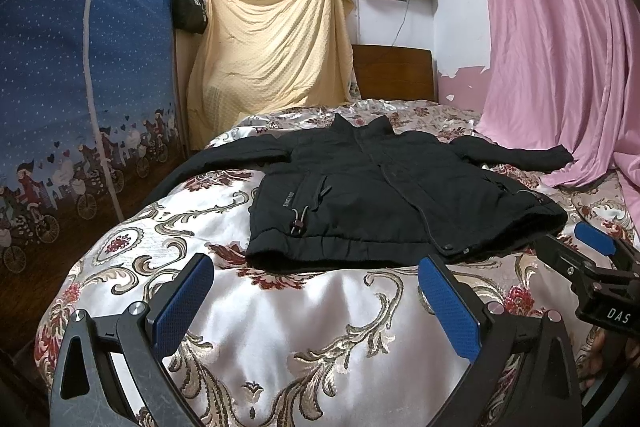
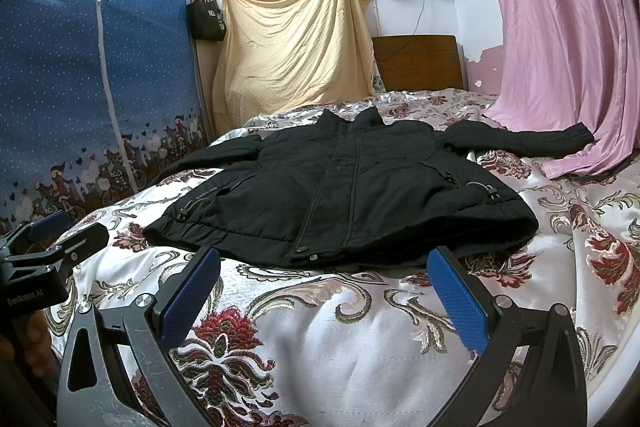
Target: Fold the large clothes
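Observation:
A black zip-up jacket (image 1: 392, 195) (image 2: 340, 195) lies face up and spread flat on the bed, collar toward the headboard, both sleeves stretched out sideways. My left gripper (image 1: 316, 267) hovers open just short of the jacket's hem, nothing between its blue pads. My right gripper (image 2: 324, 263) is also open and empty, just before the hem near the zipper's bottom snap. Each gripper shows in the other's view: the right gripper (image 1: 596, 247) at the right edge, the left gripper (image 2: 60, 231) at the left edge.
The bed carries a shiny floral bedspread (image 1: 304, 331) (image 2: 360, 343). A blue fabric wardrobe (image 1: 80, 87) stands to the left, a yellow sheet (image 1: 272, 47) hangs behind, a wooden headboard (image 1: 394, 71) is at the back, and a pink curtain (image 1: 560, 47) drapes onto the bed's right side.

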